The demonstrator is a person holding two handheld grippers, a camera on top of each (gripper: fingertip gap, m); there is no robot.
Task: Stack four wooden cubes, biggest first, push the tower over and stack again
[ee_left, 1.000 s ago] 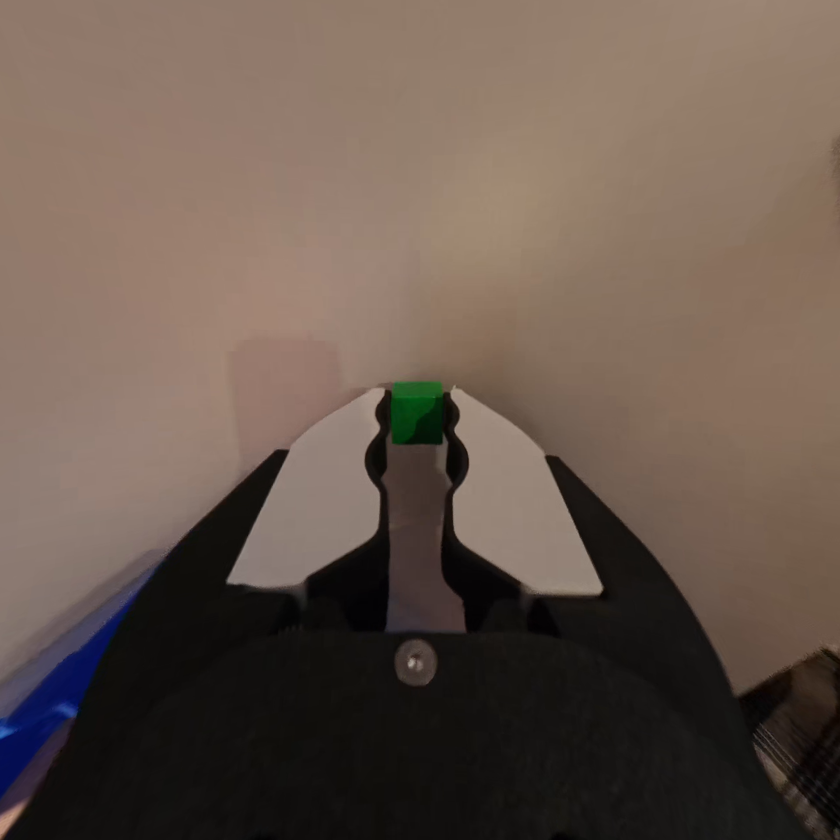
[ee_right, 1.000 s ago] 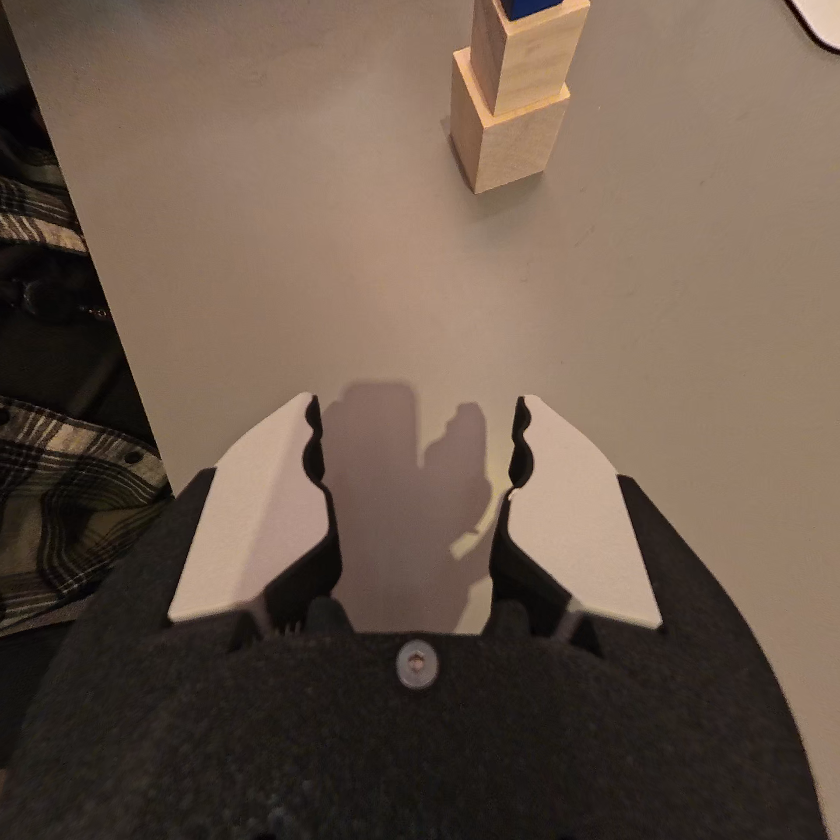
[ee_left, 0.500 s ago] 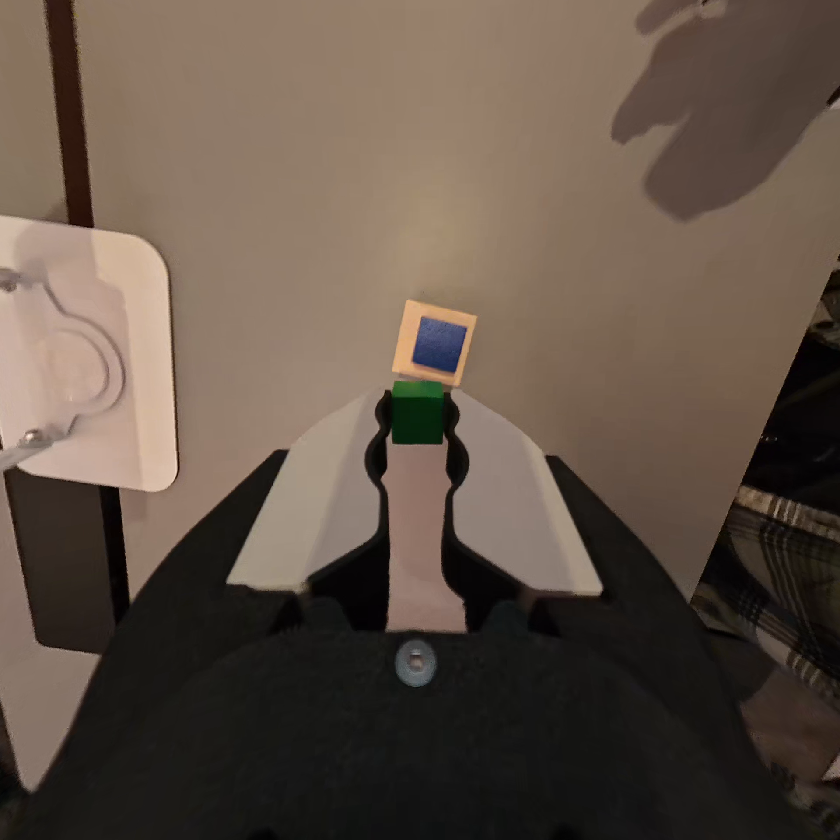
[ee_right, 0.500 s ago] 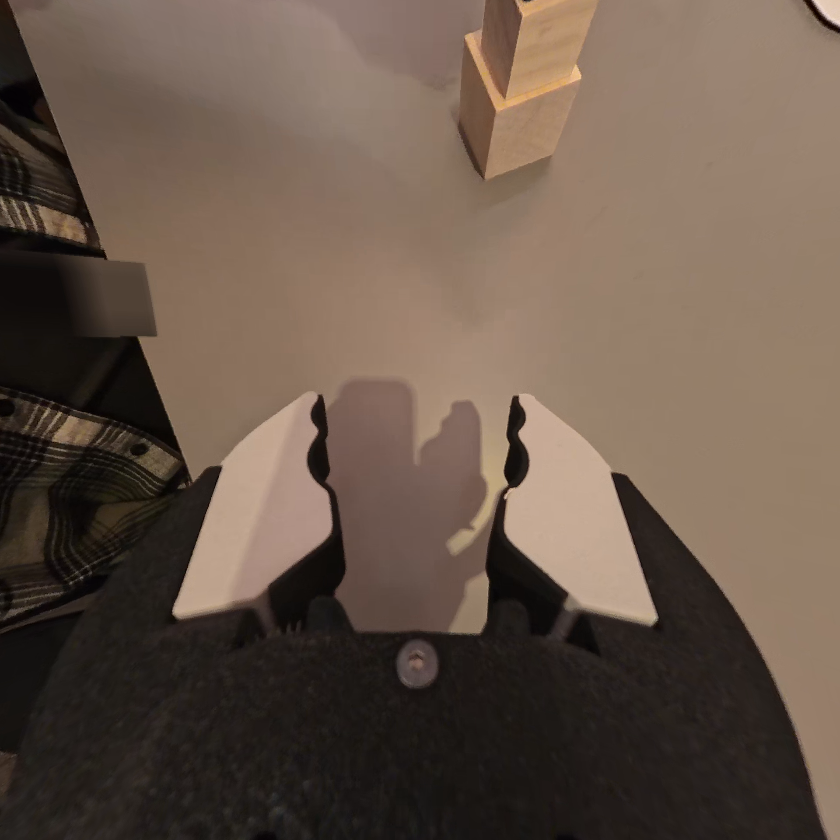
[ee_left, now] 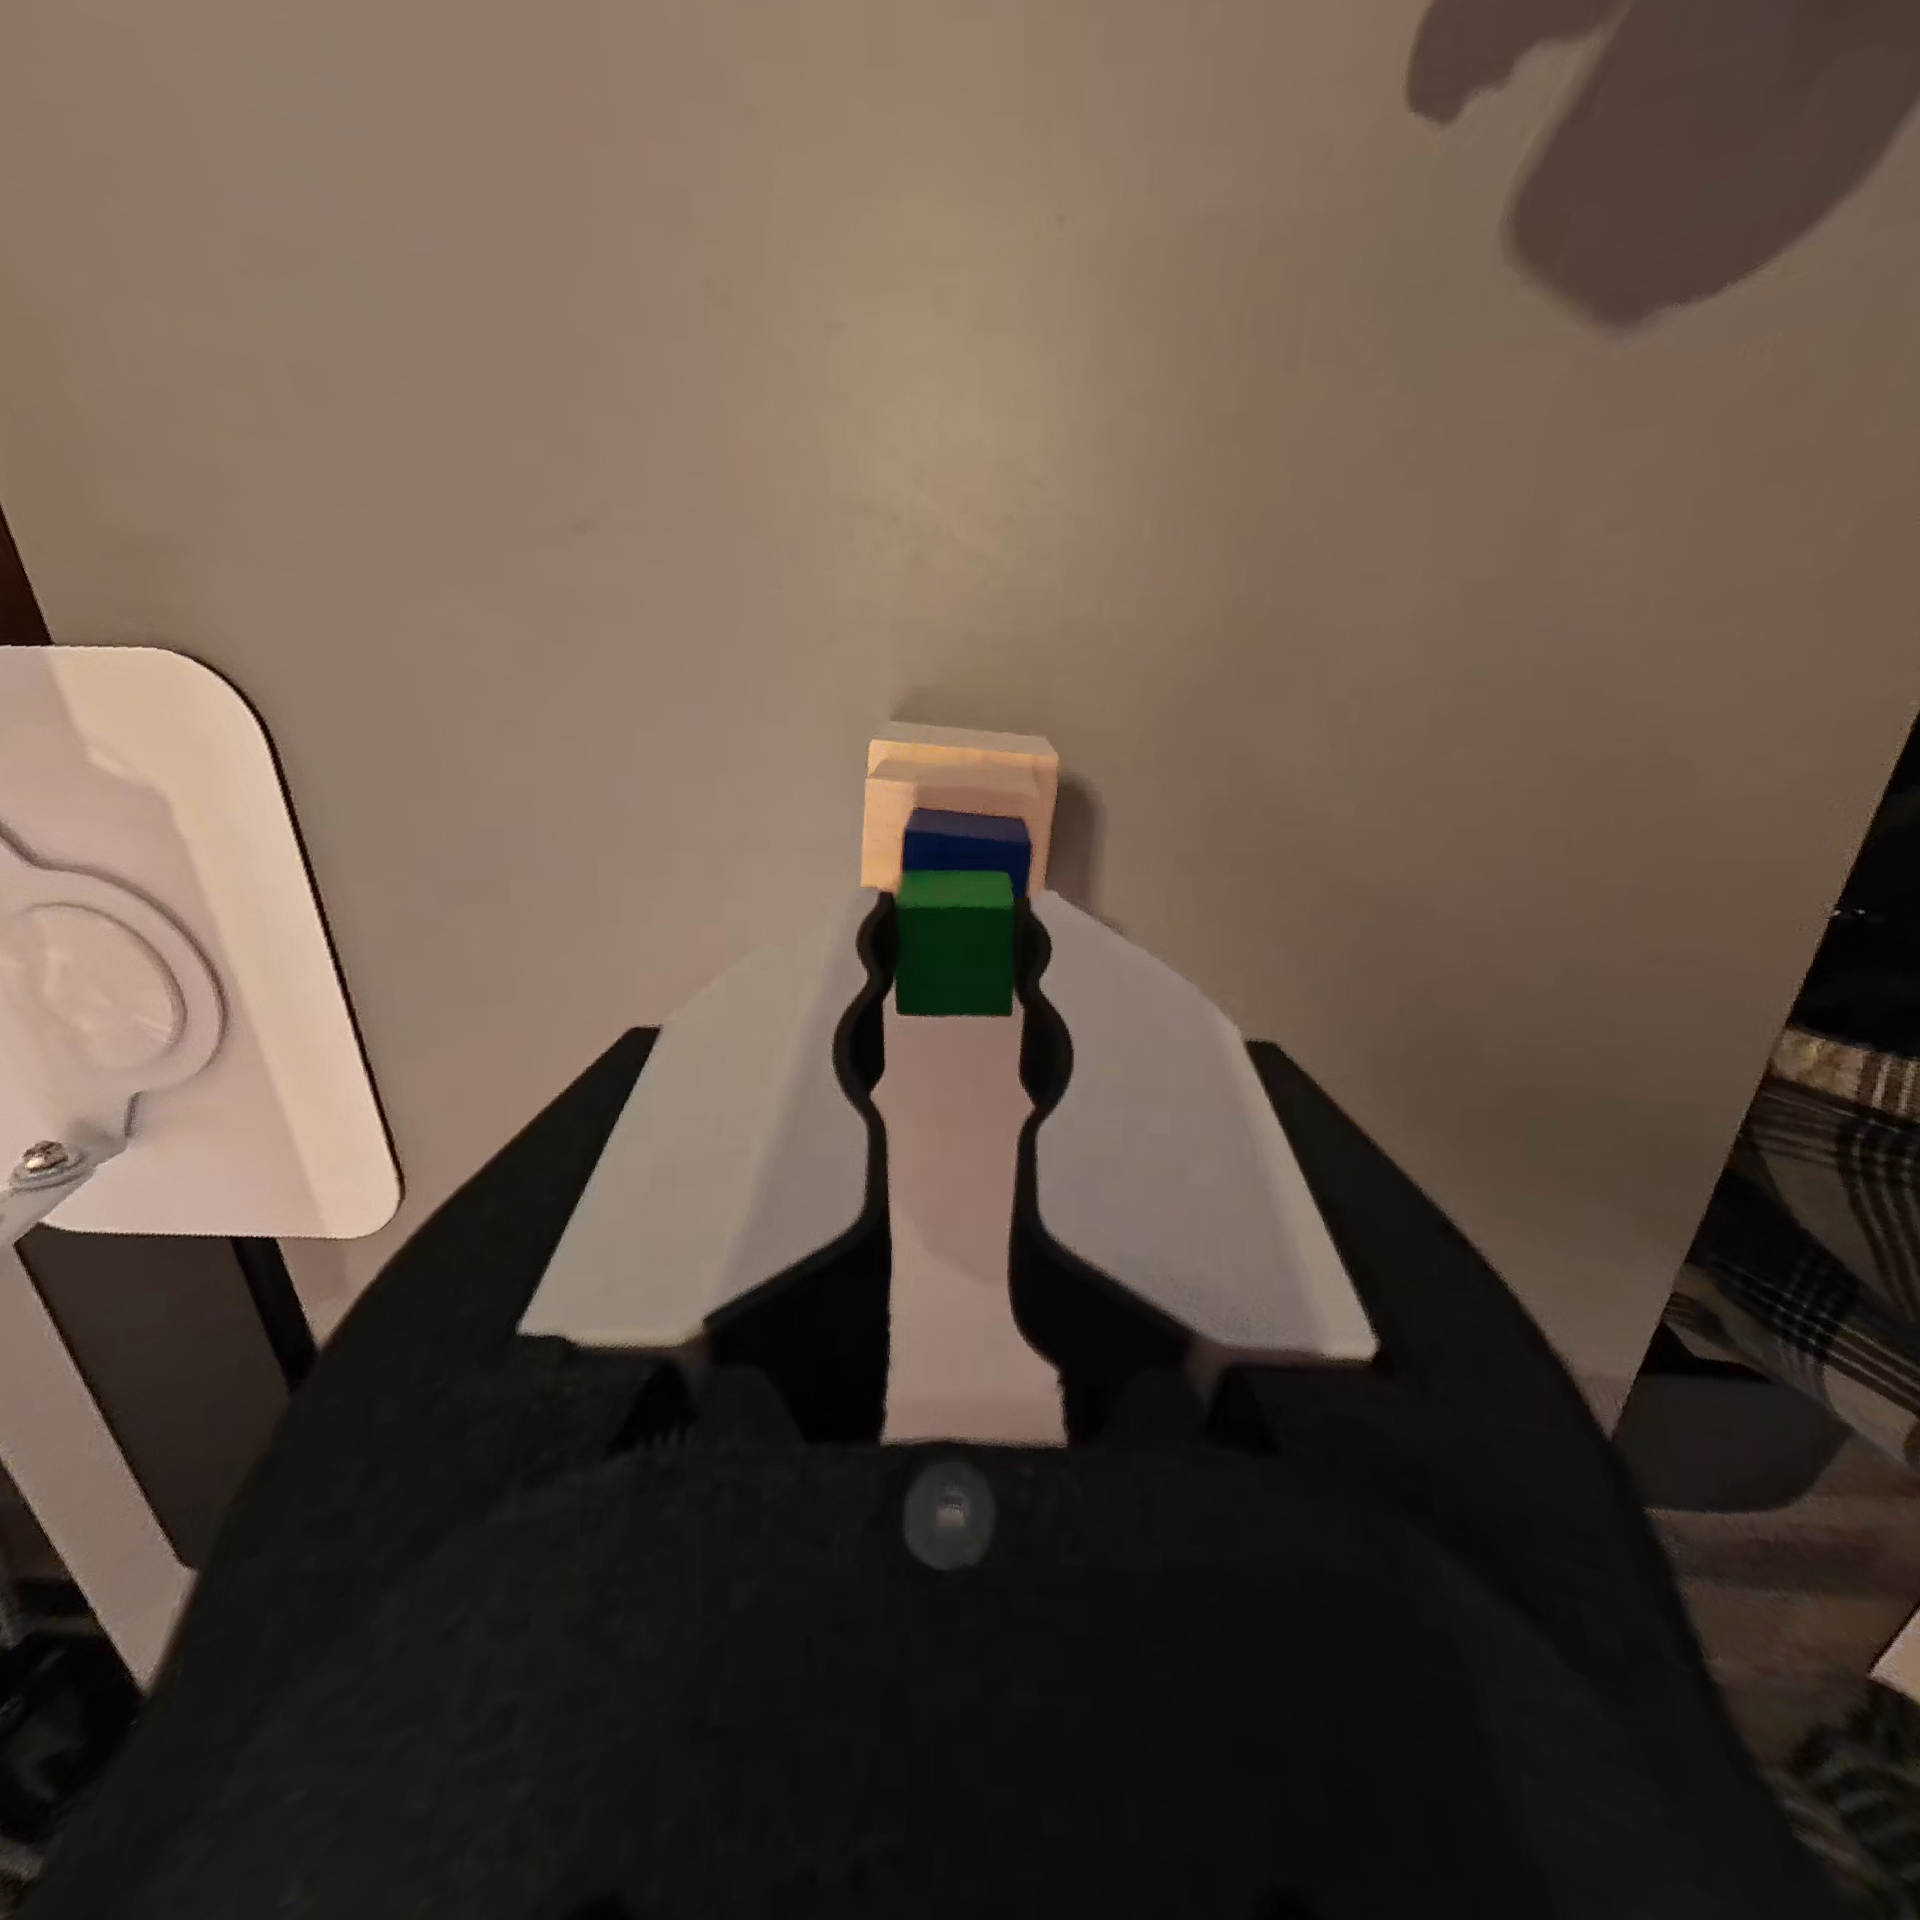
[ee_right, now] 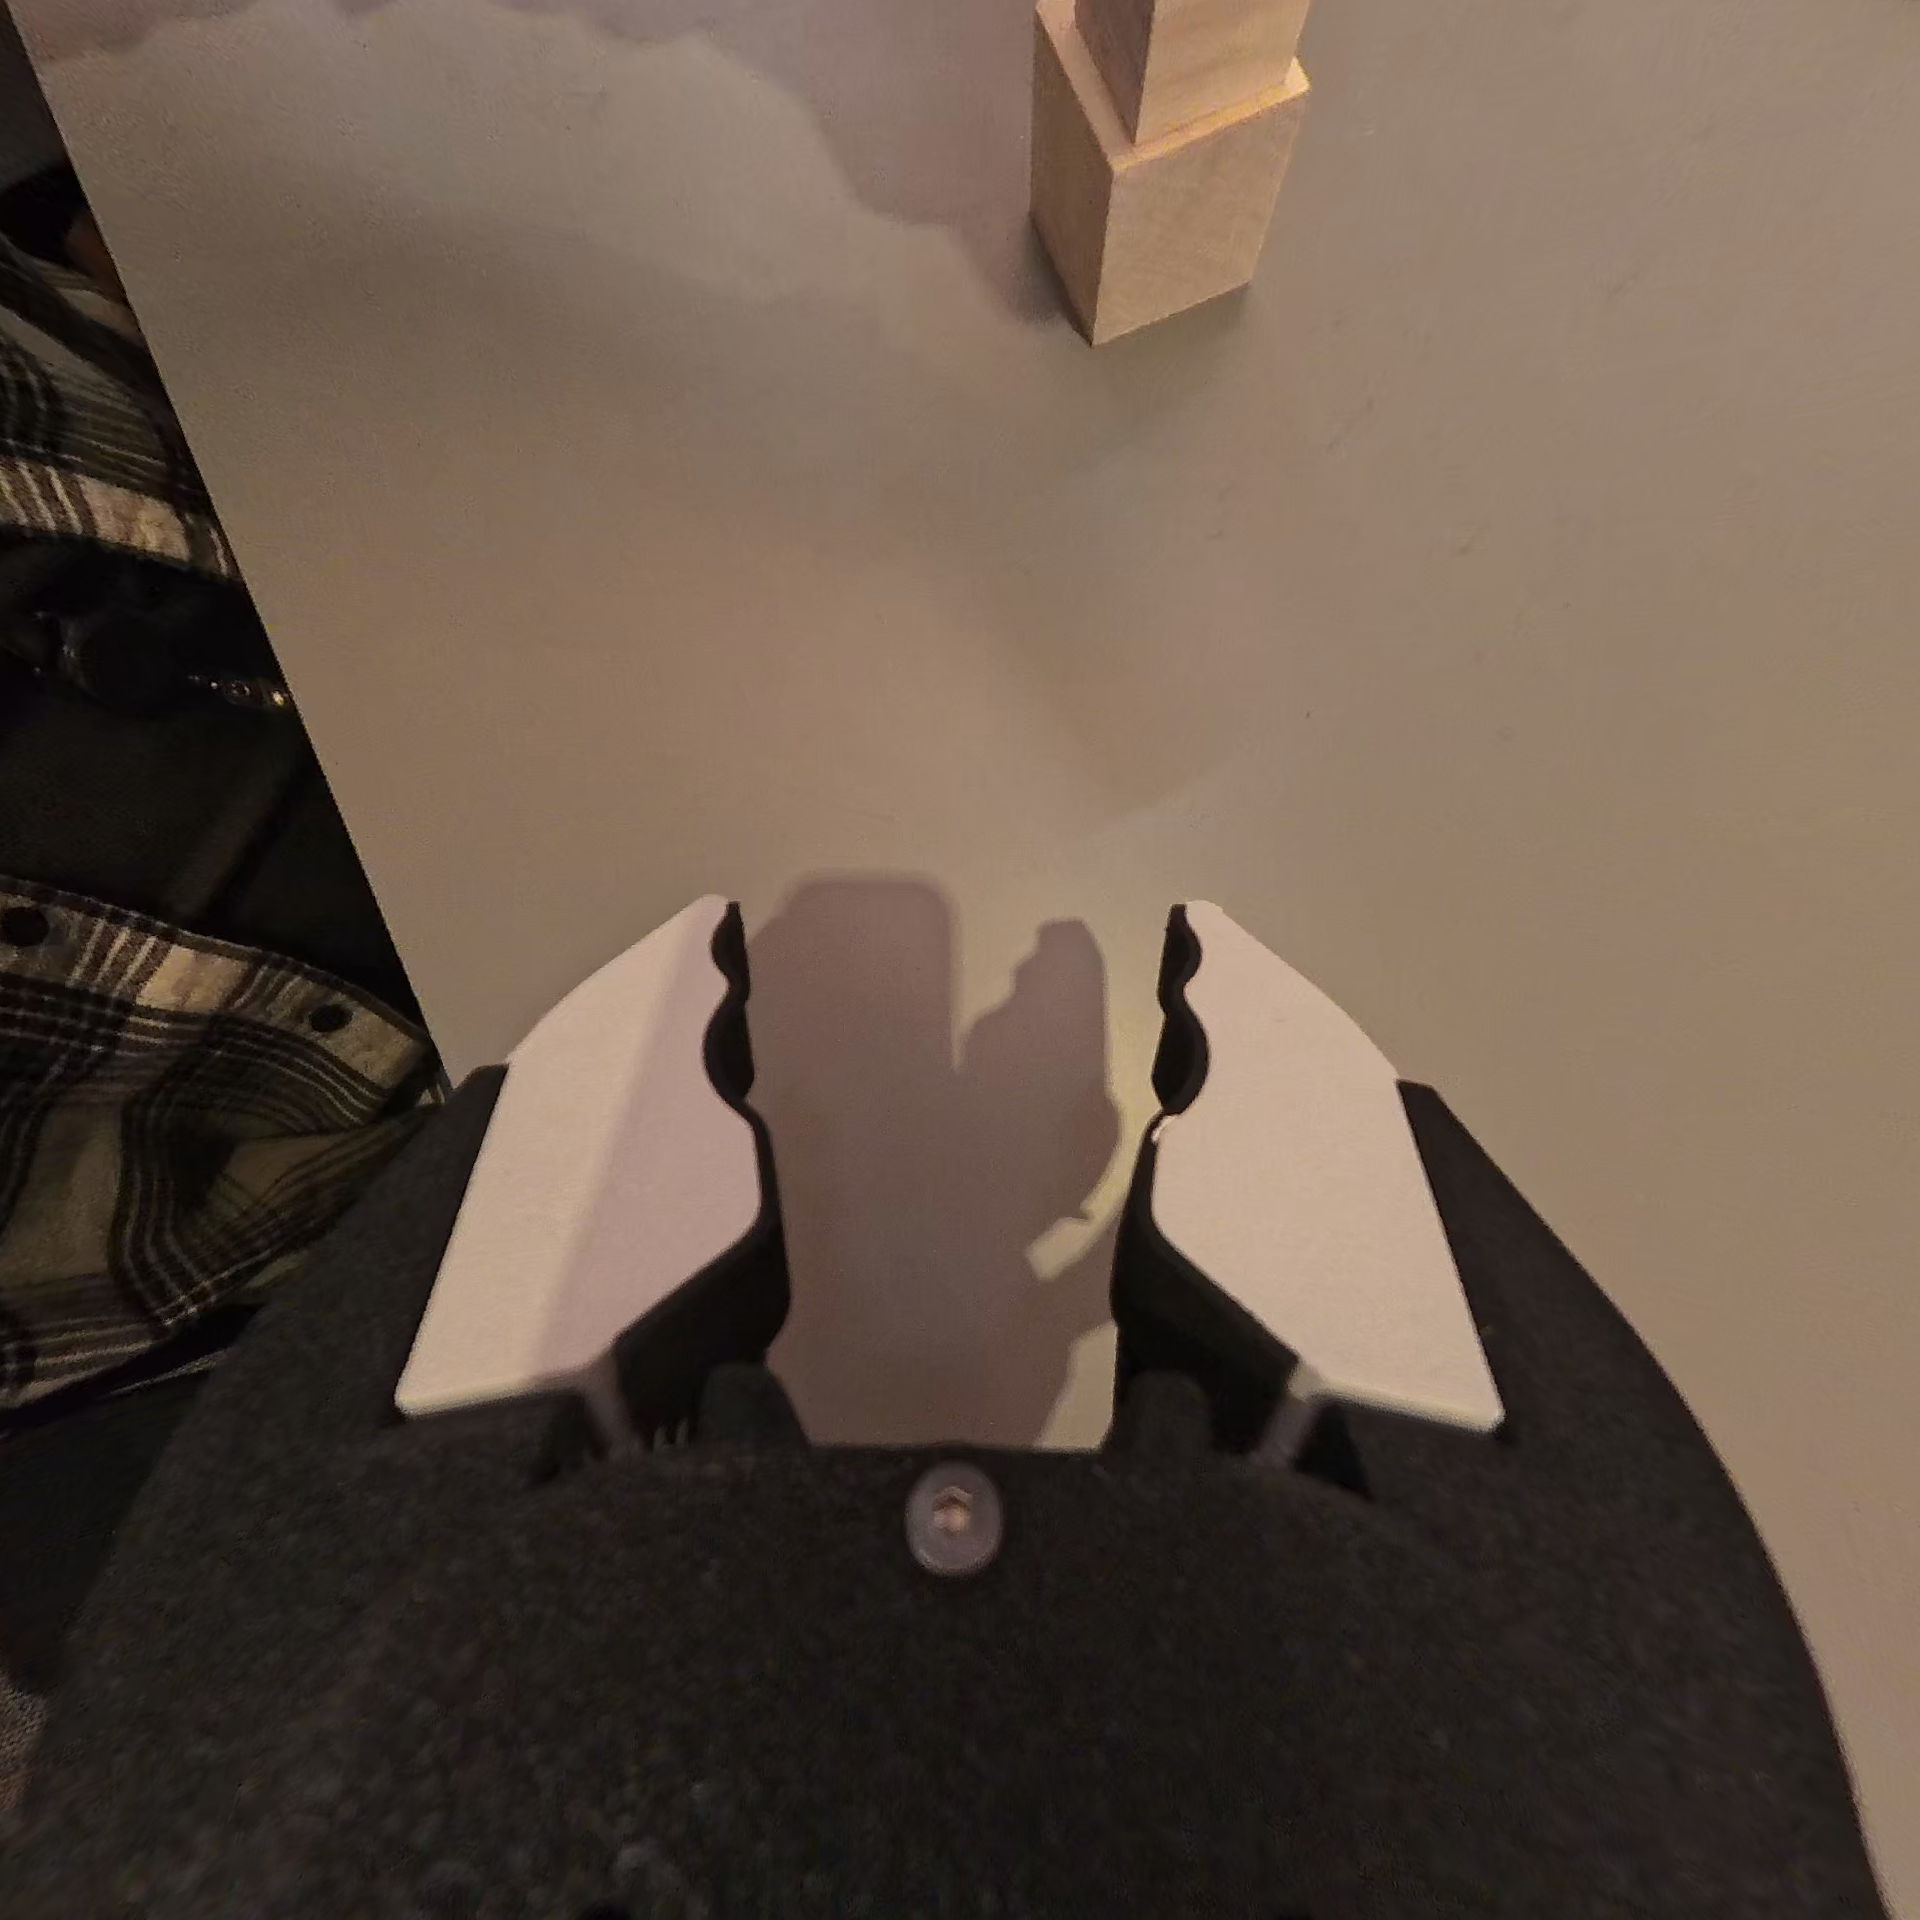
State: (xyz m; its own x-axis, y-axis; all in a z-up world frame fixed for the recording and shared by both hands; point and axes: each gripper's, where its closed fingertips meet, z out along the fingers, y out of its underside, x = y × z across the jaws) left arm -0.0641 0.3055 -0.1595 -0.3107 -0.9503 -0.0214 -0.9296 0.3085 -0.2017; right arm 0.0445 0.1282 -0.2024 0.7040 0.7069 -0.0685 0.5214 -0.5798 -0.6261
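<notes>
My left gripper (ee_left: 954, 935) is shut on a small green cube (ee_left: 953, 945) and holds it above and just in front of the tower. In the left wrist view the tower shows from above: a blue cube (ee_left: 971, 847) on two plain wooden cubes (ee_left: 956, 764). In the right wrist view the big bottom wooden cube (ee_right: 1164, 208) and the smaller one on it (ee_right: 1195, 52) stand at the top right; the blue cube is cut off by the frame edge. My right gripper (ee_right: 956, 997) is open and empty, low over the grey table (ee_right: 727, 520), well short of the tower.
A white plate with a clear plastic bracket (ee_left: 156, 935) lies at the table's left edge. The table's edge runs down the left of the right wrist view, with plaid cloth (ee_right: 156, 1091) beyond it. Plaid cloth (ee_left: 1829, 1195) also lies off the table's right edge. My right fingertips sit around 20 centimeters from my left ones.
My left gripper has swung over with the green cube and come down closer to the tower, which now sits right behind the cube. My right gripper has edged slightly towards the tower.
</notes>
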